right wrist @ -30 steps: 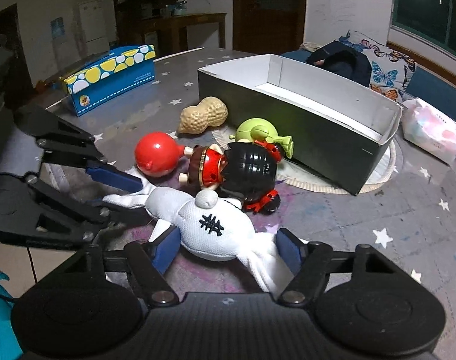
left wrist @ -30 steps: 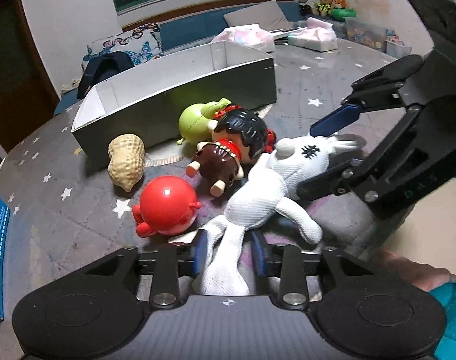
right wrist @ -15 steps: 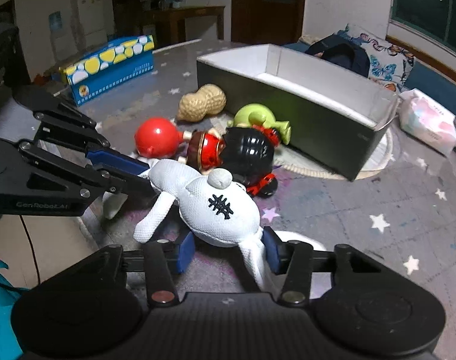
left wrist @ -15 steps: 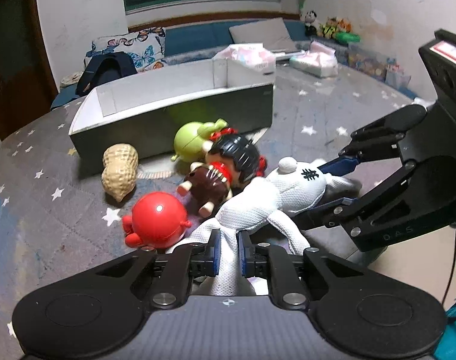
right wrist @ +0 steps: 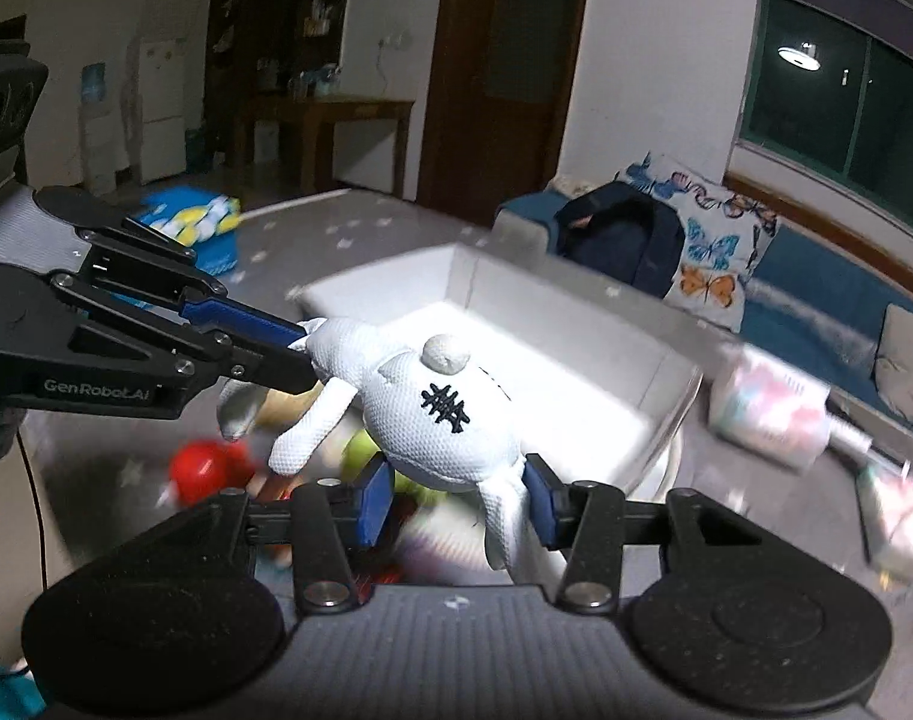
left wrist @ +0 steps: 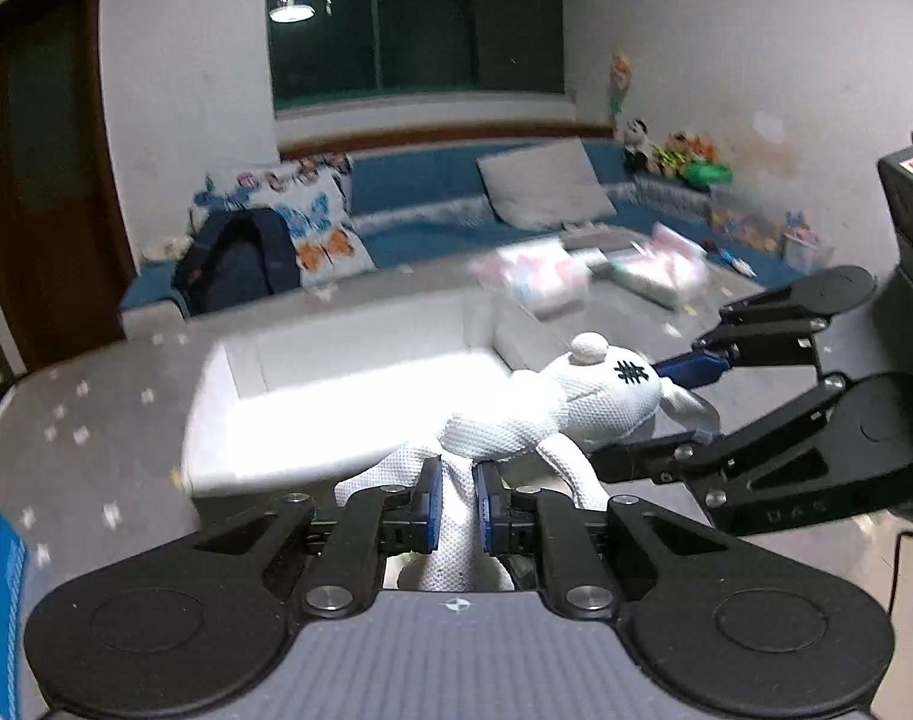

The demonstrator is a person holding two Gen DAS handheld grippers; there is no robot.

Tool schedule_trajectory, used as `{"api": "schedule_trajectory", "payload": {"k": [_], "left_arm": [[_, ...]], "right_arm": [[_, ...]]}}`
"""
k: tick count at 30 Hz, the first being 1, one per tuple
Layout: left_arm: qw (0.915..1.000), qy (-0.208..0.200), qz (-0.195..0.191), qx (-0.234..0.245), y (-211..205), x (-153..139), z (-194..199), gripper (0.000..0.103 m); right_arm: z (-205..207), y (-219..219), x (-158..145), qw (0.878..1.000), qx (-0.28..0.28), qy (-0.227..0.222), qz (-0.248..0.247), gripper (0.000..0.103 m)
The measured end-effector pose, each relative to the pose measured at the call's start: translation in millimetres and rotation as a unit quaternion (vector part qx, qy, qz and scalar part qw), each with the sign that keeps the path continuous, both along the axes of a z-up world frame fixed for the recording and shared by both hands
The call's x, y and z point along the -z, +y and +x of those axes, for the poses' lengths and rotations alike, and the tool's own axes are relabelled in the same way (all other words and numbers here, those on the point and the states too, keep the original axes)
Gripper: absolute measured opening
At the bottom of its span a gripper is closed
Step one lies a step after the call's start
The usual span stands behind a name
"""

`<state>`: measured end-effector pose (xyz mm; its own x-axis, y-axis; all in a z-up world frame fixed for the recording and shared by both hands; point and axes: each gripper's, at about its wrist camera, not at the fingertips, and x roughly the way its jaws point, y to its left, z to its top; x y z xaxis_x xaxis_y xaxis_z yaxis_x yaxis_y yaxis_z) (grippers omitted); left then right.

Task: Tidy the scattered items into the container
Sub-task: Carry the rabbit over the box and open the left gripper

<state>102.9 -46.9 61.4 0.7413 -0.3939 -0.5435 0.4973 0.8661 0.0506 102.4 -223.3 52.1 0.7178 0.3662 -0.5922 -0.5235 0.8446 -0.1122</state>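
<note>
A white plush toy (left wrist: 600,402) with a black stitched mark hangs in the air, held from both ends. My left gripper (left wrist: 456,498) is shut on one of its long thin limbs. My right gripper (right wrist: 456,495) is shut on its round body (right wrist: 438,420), blue pads pressing both sides. In the right wrist view the left gripper (right wrist: 303,357) comes in from the left. The right gripper (left wrist: 648,414) enters the left wrist view from the right. The open white box (right wrist: 576,300) stands just behind the plush. A red ball toy (right wrist: 198,468) and a green toy (right wrist: 360,450) lie blurred on the table below.
The star-patterned table carries a blue tissue box (right wrist: 198,228) at the far left and soft tissue packs (right wrist: 768,408) to the right of the white box (left wrist: 360,348). Beyond the table are a blue sofa with a butterfly pillow (left wrist: 312,222) and a dark backpack (left wrist: 234,264).
Both grippers closed on the white plush and lifted it off the table. Both views have risen and tilted up, so the other toys have dropped low or out of sight.
</note>
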Motion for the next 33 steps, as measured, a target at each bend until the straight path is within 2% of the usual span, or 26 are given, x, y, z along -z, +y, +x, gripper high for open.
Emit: {"api": "schedule_trajectory", "payload": {"k": [5,13,17,22,25,29,33], "left_arm": [[0.9997,0.0,0.015,-0.019,-8,-5,57,0.013],[0.9974,0.052,0.032,-0.039,-14,22,137,0.014],[0.9947,0.085,0.022,-0.054,-11,36,165,0.014],[0.9921,0.104,0.027,-0.064,-12,50,178,0.015],[0.9918,0.105,0.03,-0.067,-12,53,178,0.02],[0.9913,0.108,0.026,-0.071,-12,52,177,0.021],[0.9915,0.104,0.027,-0.072,-12,50,171,0.022]], "right_arm": [[58,4,-2,1.0,0.01,-0.005,-0.005,0.046],[137,7,27,0.999,0.023,0.042,-0.012,0.046],[166,8,44,0.997,0.026,0.063,-0.023,0.046],[189,11,63,0.995,0.033,0.084,-0.037,0.049],[192,13,69,0.995,0.035,0.086,-0.041,0.051],[191,14,71,0.995,0.041,0.084,-0.044,0.063],[186,13,65,0.995,0.049,0.076,-0.038,0.066]]}}
